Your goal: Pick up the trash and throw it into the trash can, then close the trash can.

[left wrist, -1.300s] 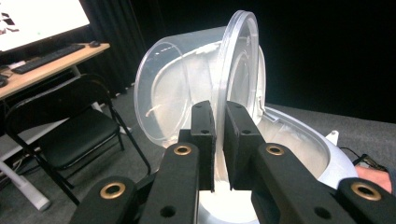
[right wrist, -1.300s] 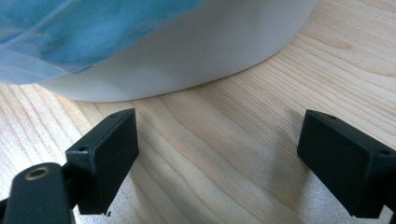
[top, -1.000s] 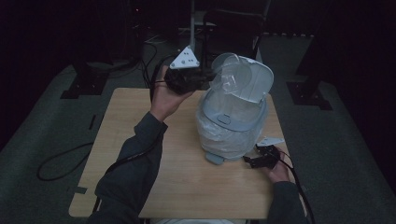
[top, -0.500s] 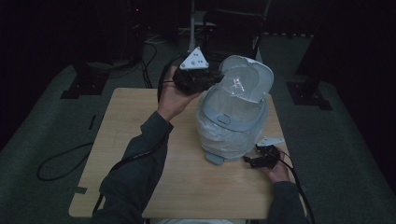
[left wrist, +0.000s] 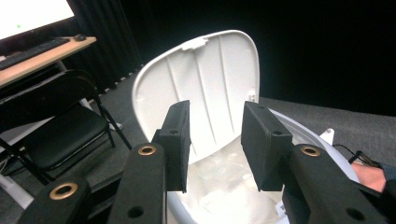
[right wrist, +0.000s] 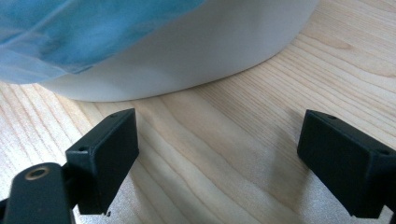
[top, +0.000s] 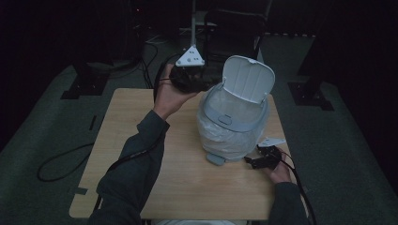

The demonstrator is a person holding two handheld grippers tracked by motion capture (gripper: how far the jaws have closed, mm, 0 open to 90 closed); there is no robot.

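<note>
The left gripper holds its jaws partly apart, empty, before the raised ribbed plastic lid. The right gripper, jaws wide, rests low on the pale wood-grain surface beside the round white bin, lined with crinkled plastic film.

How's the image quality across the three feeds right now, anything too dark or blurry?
High view: dim and underexposed, surroundings nearly black. Left gripper view: brighter, open lid sharp, black beyond it. Right gripper view: well lit, table grain crisp, bin soft.
</note>
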